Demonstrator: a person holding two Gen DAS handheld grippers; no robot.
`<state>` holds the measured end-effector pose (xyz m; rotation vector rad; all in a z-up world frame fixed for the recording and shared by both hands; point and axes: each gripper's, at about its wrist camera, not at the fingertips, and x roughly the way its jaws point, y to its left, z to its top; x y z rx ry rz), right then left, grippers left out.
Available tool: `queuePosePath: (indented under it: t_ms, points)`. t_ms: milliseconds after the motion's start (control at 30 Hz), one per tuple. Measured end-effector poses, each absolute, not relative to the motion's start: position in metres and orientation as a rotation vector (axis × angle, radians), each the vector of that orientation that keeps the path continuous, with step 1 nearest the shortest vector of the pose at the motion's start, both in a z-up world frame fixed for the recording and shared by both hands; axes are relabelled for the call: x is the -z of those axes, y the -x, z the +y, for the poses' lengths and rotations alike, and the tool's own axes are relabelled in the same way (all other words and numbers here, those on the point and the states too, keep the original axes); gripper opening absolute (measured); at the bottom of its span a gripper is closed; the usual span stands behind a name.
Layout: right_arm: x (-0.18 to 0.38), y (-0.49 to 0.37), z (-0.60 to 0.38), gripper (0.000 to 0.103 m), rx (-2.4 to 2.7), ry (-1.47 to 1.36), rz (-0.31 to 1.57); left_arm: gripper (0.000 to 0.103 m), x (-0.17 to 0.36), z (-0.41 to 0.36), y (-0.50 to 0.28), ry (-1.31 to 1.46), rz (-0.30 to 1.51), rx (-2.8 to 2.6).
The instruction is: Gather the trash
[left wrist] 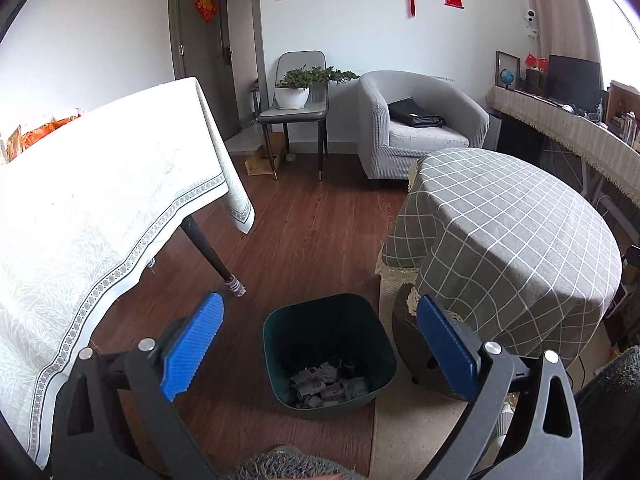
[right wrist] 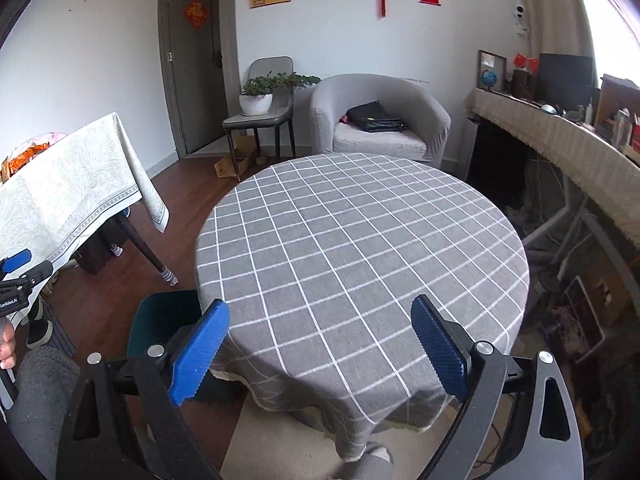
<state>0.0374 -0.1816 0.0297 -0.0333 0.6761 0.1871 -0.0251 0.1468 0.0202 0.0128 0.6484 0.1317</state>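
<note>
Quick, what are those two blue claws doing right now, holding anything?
Left gripper: open, holding nothing, above the bin.
Right gripper: open, holding nothing.

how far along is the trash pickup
Done: crumpled paper scraps already lie in the dark green bin. In hand: nothing; the left hand-held gripper and right hand-held gripper are both open and empty. Left: the checked round table shows no trash.

right gripper [right wrist: 320,344] hanging wide open with nothing between its blue pads, round table [right wrist: 360,240] in grey checked cloth lying beneath it, dark green bin [right wrist: 160,320] sitting on the floor beside the table, left gripper [right wrist: 16,264] showing at the left edge
</note>
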Motion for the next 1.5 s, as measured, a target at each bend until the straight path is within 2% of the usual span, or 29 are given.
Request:
queuePosePath:
  t_ms: [367,1500]
  points:
    - [-0.014,-0.009,-0.181,0.099,-0.267,0.028,0.643,0.099,-0.011,0.153,0.031,0.025,0.652,-0.135]
    - [-0.017,-0.004,-0.180,0.100,-0.311,-0.016,0.644,0.099,-0.004,0.143,0.027,-0.002,0.674,-0.120]
